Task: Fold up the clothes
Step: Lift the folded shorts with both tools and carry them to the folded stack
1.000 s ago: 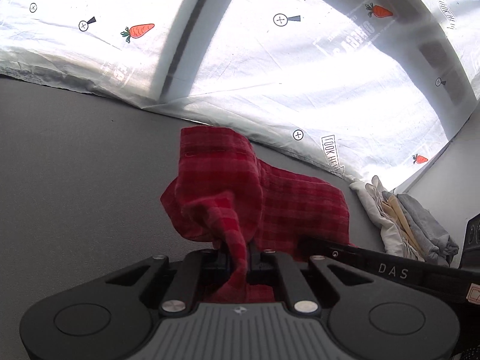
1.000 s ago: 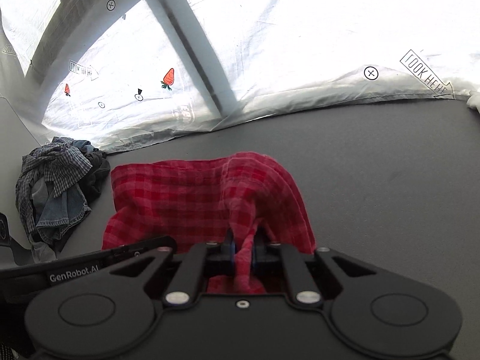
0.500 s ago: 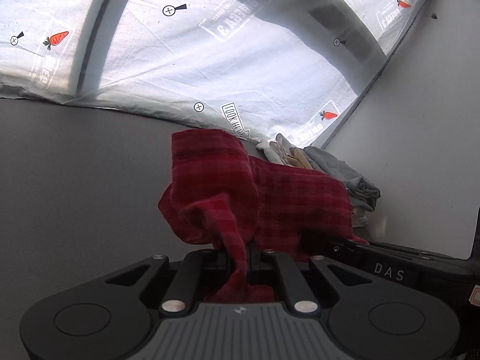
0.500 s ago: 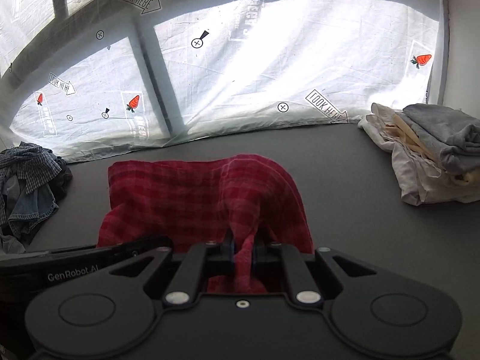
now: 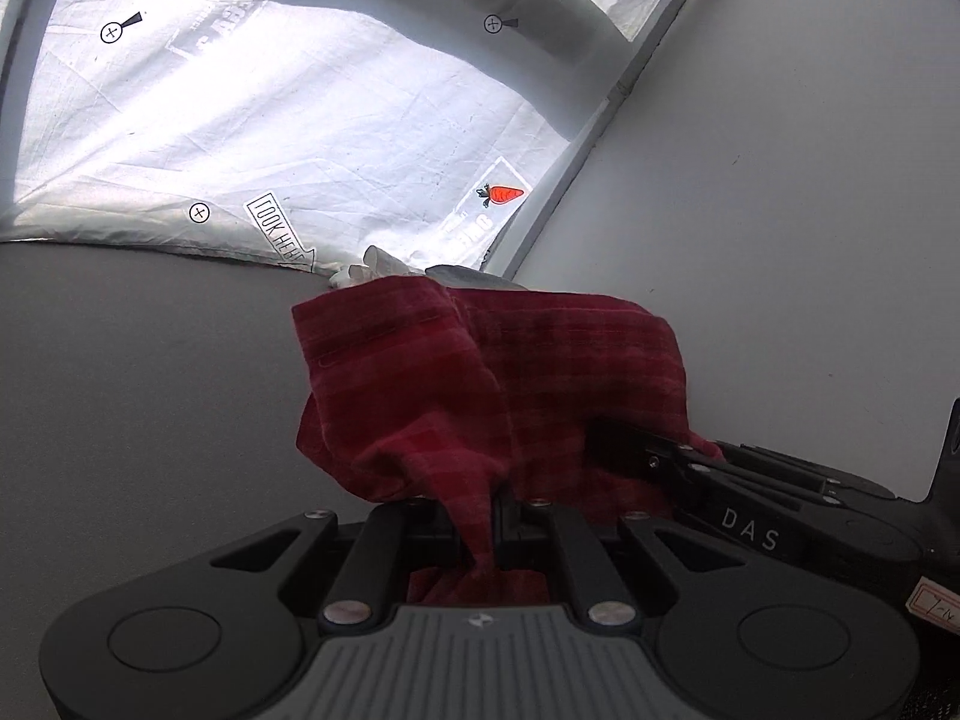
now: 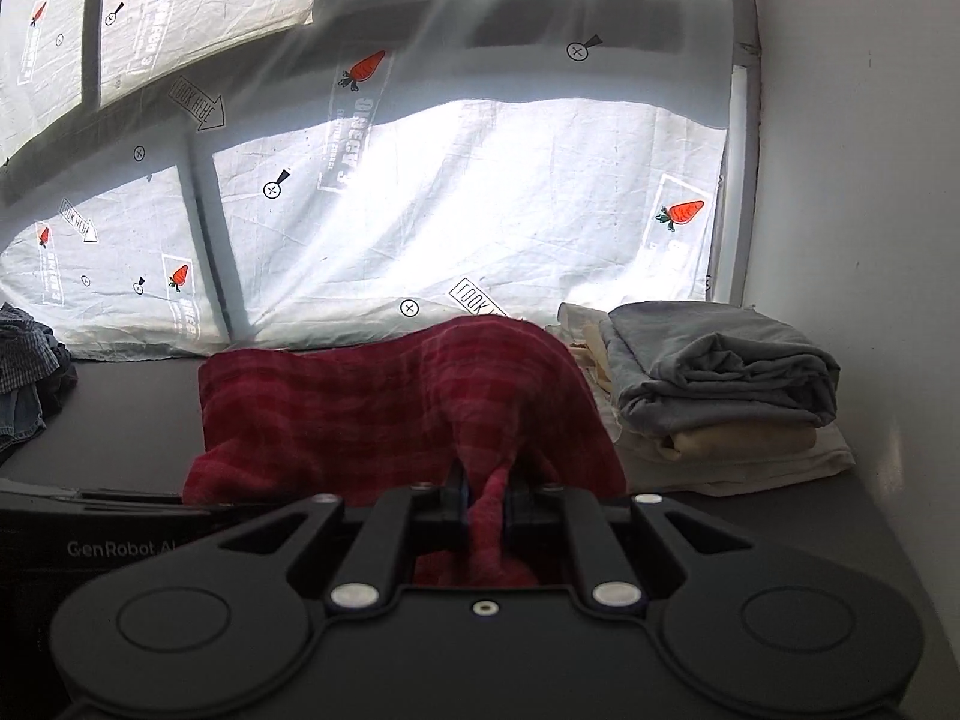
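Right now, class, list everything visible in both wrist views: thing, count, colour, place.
Red checked cloth garment: one, red, pinched by both grippers above the table.
Folded clothes stack: one, grey on cream and white, right by the wall.
Crumpled clothes heap: one, blue-checked and denim, far left.
Flat table surface: one, dark grey.
Printed window sheet: one, white with carrots, behind.
Left gripper: one, black, shut on garment.
Right gripper: one, black, shut on garment.

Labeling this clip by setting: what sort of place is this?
Likely a staged laundry-folding station: a grey table, a folded stack, an unfolded heap, and a marker-printed sheet over windows.
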Demonstrator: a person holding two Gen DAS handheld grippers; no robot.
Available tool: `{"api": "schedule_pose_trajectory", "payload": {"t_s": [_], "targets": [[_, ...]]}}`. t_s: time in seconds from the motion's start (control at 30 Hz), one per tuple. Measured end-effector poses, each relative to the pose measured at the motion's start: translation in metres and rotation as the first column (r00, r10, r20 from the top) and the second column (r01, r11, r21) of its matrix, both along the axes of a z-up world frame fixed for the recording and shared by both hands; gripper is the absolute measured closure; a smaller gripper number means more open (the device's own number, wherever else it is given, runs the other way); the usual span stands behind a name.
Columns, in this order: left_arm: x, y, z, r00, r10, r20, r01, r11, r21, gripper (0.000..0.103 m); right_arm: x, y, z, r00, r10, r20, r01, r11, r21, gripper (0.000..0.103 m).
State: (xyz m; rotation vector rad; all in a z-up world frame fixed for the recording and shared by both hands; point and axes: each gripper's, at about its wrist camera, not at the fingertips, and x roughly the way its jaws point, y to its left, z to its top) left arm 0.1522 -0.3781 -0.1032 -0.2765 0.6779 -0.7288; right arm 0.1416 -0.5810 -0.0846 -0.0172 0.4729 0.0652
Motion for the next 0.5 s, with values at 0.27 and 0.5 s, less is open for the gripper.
{"api": "schedule_pose_trajectory", "payload": {"t_s": [0.27,0.5], "targets": [[0.031,-0.127,0.035,0.997,0.012,0.07,-0.013,1.0,0.011,0.094,0.04,-0.111,0.036,0.994,-0.025,0.103,0.031,0.998,-0.057,0.092],[0.086,-0.201,0.037,0.994,-0.022,0.11,0.022,1.0,0.006,0.094,0.1,-0.178,0.04,0.986,-0.066,0.155,0.078,0.995,-0.069,0.091]]}}
